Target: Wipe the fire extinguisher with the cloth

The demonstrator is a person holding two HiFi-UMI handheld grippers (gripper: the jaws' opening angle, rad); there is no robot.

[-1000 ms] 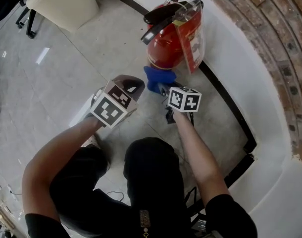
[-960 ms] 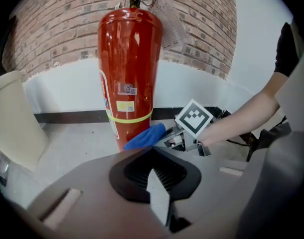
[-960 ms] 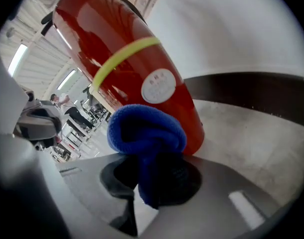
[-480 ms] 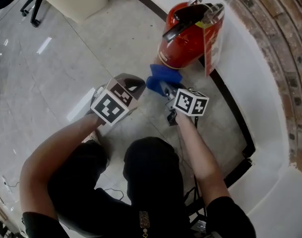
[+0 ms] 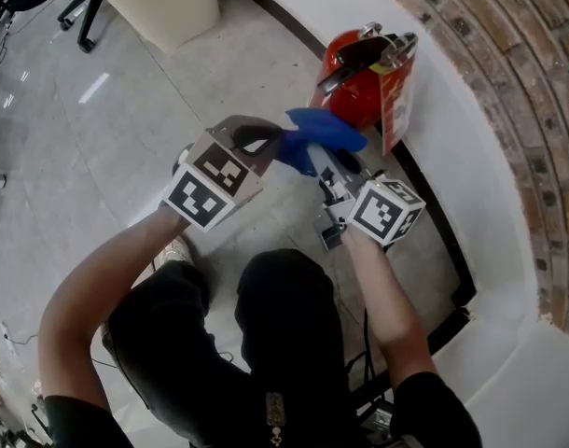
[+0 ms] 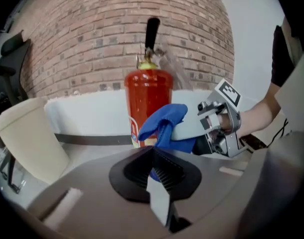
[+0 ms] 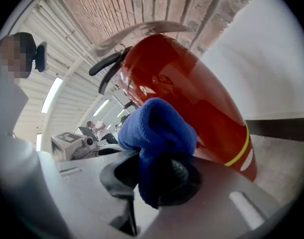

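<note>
right gripper (image 5: 329, 161) (image 7: 159, 178): clenched on cloth, blue wad bulging out of the jaws
left gripper (image 5: 266, 143) (image 6: 153, 166): jaws nearly together, sliver of blue between the pads; looks clamped on the cloth's other end
cloth (image 5: 324, 133) (image 6: 164, 126) (image 7: 159, 128): blue, off the floor, stretched between the two grippers, just in front of the extinguisher's lower body; contact with the red can't be told
extinguisher (image 5: 354, 87) (image 6: 147, 96) (image 7: 192, 93): red, upright on the floor against the white ledge, black handle on top, yellow band low on the body
tag (image 5: 396, 96): red and clear, hangs from the extinguisher's top on the wall side
ledge (image 5: 471, 119): white, curved, black strip along its foot
wall (image 5: 508, 54) (image 6: 92, 34): brick, behind the ledge
bin (image 5: 163, 3) (image 6: 22, 138): cream, on the floor, well apart to the left of the extinguisher
floor (image 5: 98, 157): pale grey tiles
person: crouched, black clothes, bare forearms, one gripper in each hand
</note>
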